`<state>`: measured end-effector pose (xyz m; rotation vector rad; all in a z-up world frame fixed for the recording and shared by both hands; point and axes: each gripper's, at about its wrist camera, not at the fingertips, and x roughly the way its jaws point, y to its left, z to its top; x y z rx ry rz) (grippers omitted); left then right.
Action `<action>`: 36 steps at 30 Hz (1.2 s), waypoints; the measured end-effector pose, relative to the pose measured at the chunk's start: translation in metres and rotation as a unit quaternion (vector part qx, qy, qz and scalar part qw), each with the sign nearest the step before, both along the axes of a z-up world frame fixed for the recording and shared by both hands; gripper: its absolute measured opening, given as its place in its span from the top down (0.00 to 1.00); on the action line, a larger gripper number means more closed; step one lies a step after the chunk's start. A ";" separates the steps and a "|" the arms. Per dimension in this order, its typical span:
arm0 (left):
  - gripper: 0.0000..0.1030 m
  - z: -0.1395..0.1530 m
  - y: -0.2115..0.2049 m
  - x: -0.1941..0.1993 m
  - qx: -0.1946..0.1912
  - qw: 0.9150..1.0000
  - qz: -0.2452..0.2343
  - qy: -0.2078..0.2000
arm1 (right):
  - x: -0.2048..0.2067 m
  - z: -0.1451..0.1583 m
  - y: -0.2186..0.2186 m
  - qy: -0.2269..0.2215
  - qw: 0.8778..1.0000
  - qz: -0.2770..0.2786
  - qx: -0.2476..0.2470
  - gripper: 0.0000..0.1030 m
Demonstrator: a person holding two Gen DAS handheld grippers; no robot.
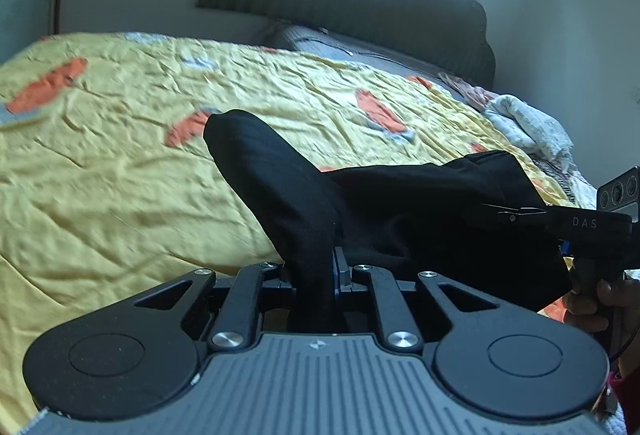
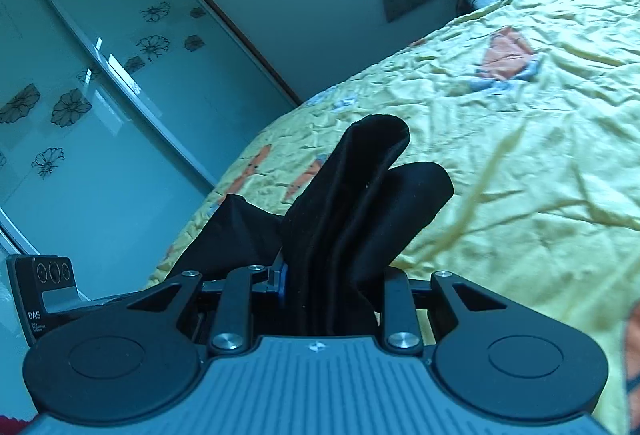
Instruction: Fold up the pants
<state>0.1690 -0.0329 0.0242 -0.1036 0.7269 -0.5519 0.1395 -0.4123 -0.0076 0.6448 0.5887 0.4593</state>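
Apparently the fold is only begun, since the left gripper [image 1: 316, 275] and the right gripper [image 2: 332, 283] each have jaws clenched on the black pants [image 1: 400, 211], lifted above the near edge of the yellow bed [image 1: 120, 163], not yet laid flat.

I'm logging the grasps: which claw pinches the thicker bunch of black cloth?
The right claw: several stacked folds of the black fabric pants fill its gap. The left claw grips a single narrow fold of the same pants.
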 end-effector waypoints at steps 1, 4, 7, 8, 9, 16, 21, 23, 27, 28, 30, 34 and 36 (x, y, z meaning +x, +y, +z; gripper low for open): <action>0.85 0.003 0.003 0.002 0.004 1.000 0.004 -0.004 | 0.004 0.001 0.004 -0.001 1.000 0.001 0.002 0.75; 0.85 0.010 0.013 0.008 0.013 1.000 0.012 -0.015 | 0.016 0.004 0.015 -0.003 1.000 0.003 0.006 0.75; 0.85 0.017 0.022 0.018 0.022 0.999 0.024 -0.024 | 0.029 0.007 0.026 -0.005 1.000 0.003 0.017 0.75; 0.85 0.018 0.026 0.021 0.024 0.999 0.028 -0.026 | 0.033 0.008 0.028 -0.005 1.000 0.003 0.023 0.75; 0.85 0.020 0.029 0.024 0.026 0.999 0.032 -0.029 | 0.037 0.009 0.031 -0.005 1.000 0.002 0.028 0.75; 0.85 0.025 0.044 0.052 0.037 0.997 0.056 -0.038 | 0.070 0.017 0.052 -0.012 1.000 0.005 0.012 0.75; 0.85 0.022 0.050 0.071 0.048 0.996 0.070 -0.037 | 0.093 0.018 0.067 -0.011 1.000 0.004 -0.007 0.75; 0.85 0.020 0.052 0.079 0.054 0.995 0.075 -0.038 | 0.101 0.017 0.073 -0.012 1.000 0.003 -0.014 0.75; 0.85 0.014 0.053 0.094 0.064 0.994 0.085 -0.040 | 0.116 0.015 0.081 -0.013 1.000 0.001 -0.023 0.75; 0.85 0.012 0.054 0.097 0.066 0.993 0.087 -0.037 | 0.120 0.013 0.082 -0.013 1.000 -0.001 -0.027 0.75; 0.85 0.006 0.054 0.104 0.069 0.993 0.092 -0.029 | 0.128 0.009 0.084 -0.008 0.999 -0.002 -0.034 0.75; 0.85 -0.007 0.054 0.113 0.079 0.992 0.100 -0.013 | 0.142 -0.006 0.088 0.023 0.998 -0.006 -0.052 0.72; 0.84 -0.013 0.055 0.116 0.081 0.991 0.106 -0.005 | 0.145 -0.015 0.087 0.044 0.997 -0.019 -0.058 0.62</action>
